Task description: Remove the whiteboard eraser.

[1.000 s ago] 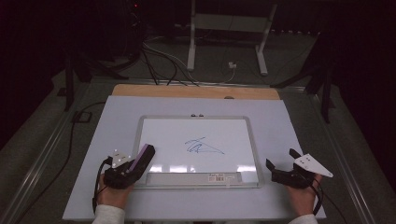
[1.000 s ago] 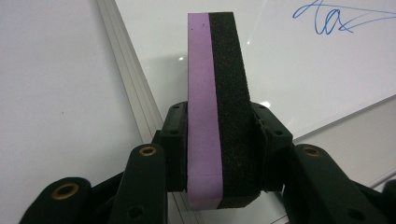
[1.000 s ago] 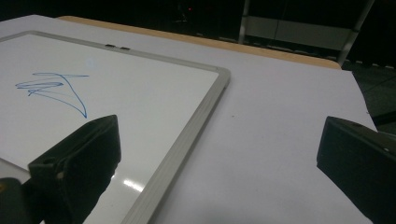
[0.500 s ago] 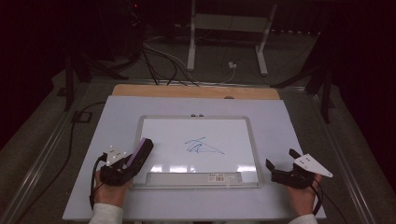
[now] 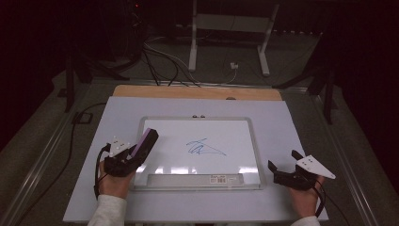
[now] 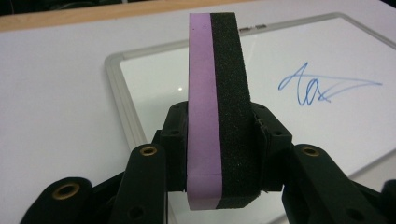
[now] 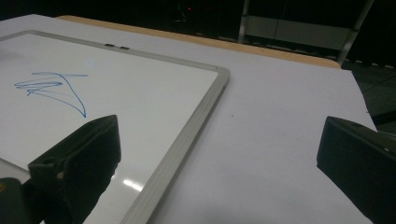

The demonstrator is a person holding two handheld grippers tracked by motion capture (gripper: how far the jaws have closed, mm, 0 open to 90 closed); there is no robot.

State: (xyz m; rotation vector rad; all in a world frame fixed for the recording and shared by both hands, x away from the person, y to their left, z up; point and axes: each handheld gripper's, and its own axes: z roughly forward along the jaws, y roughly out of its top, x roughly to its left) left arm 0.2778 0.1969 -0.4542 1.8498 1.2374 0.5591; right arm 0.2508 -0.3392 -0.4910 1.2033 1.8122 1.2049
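A white whiteboard (image 5: 141, 141) with a grey frame lies flat in the middle of the table, with a blue scribble (image 5: 203, 148) near its centre. My left gripper (image 5: 135, 154) is shut on a purple and black foam eraser (image 5: 147, 140), held just above the board's left edge and pointing toward the scribble. In the left gripper view the eraser (image 6: 217, 107) stands on edge between the jaws, and the scribble (image 6: 322, 86) lies ahead to the right. My right gripper (image 5: 283, 160) rests open on the table to the right of the board, nothing between its jaws (image 7: 224, 140).
A white sheet (image 5: 282, 122) covers the tabletop, with a wooden strip (image 5: 197, 92) along its far edge. The board's front rail (image 5: 188, 180) carries a barcode label. Cables (image 5: 160, 61) and the legs of a stand (image 5: 193, 47) lie on the dark floor beyond.
My left gripper has lifted with the eraser and shifted slightly left. The eraser's tip now sits higher over the board's left edge. The right gripper has stayed still.
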